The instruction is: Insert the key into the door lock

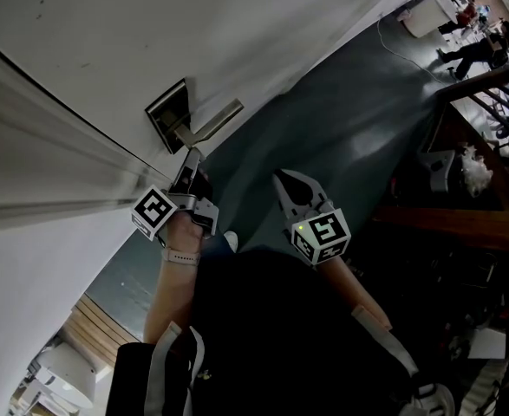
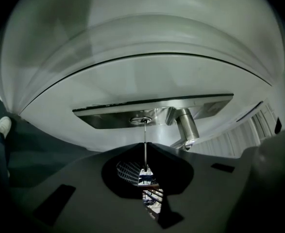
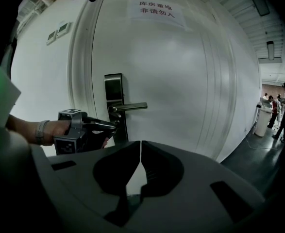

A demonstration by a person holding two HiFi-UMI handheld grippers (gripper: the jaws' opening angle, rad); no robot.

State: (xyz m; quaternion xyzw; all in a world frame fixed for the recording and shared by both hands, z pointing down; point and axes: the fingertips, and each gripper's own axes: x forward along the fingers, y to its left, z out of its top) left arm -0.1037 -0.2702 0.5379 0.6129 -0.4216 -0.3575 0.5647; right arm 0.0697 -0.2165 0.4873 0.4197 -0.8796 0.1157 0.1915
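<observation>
A white door (image 3: 181, 81) carries a dark metal lock plate (image 3: 113, 86) with a lever handle (image 3: 131, 106). A paper notice (image 3: 157, 8) is stuck near the door's top. A dark floor (image 1: 341, 120) meets its base.

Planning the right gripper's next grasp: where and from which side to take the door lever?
Probably the lever near its free end, jaws above and below the horizontal bar, coming from the side away from the lock plate: the left gripper, holding the key, crowds the pivot end.

key (image 2: 145, 132): between the jaws of my left gripper (image 2: 145, 147), tip at the keyhole (image 2: 141, 121) in the lock plate (image 2: 108, 118).
handle (image 2: 187, 125): on the lock plate, just beside the keyhole.
right gripper (image 3: 141, 147): well back from the lock plate.
</observation>
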